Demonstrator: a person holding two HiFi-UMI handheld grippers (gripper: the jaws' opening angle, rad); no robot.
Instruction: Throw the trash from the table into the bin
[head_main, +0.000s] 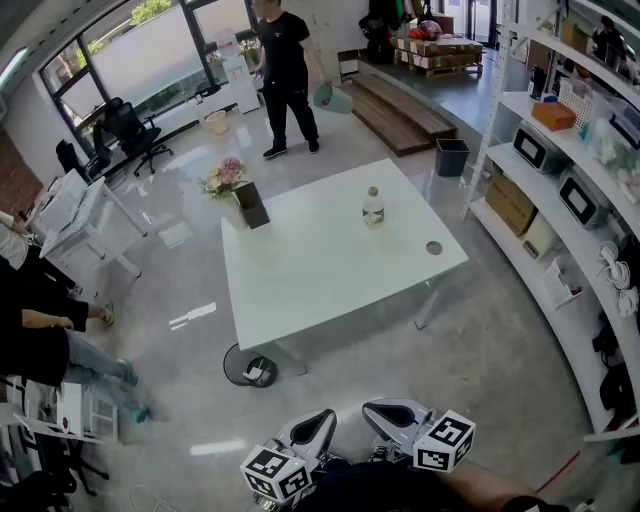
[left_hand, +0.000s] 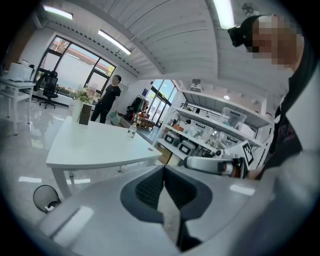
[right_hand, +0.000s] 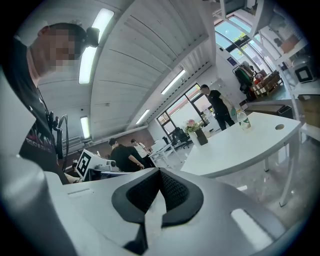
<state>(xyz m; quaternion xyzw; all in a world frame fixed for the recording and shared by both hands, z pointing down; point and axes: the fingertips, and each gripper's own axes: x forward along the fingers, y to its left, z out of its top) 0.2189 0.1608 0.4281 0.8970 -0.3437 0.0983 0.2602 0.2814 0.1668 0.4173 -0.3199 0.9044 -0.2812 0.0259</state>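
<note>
A clear plastic bottle (head_main: 373, 207) stands upright on the far half of the white table (head_main: 330, 270). A round black bin (head_main: 250, 366) sits on the floor by the table's near left corner, with something white inside. My left gripper (head_main: 322, 420) and right gripper (head_main: 380, 410) hang side by side at the bottom of the head view, well short of the table, both shut with nothing in them. From the left gripper (left_hand: 164, 168) I see the bottle (left_hand: 131, 131) and the bin (left_hand: 46, 198). Past the right gripper (right_hand: 160, 171) the bottle (right_hand: 243, 120) shows far off.
A dark vase of flowers (head_main: 240, 190) stands at the table's far left corner, and a round cable hole (head_main: 433, 247) lies near its right edge. White shelving (head_main: 560, 180) lines the right wall, with a black bin (head_main: 452, 157) beside it. A person (head_main: 285, 75) stands beyond the table; desks and seated people are at left.
</note>
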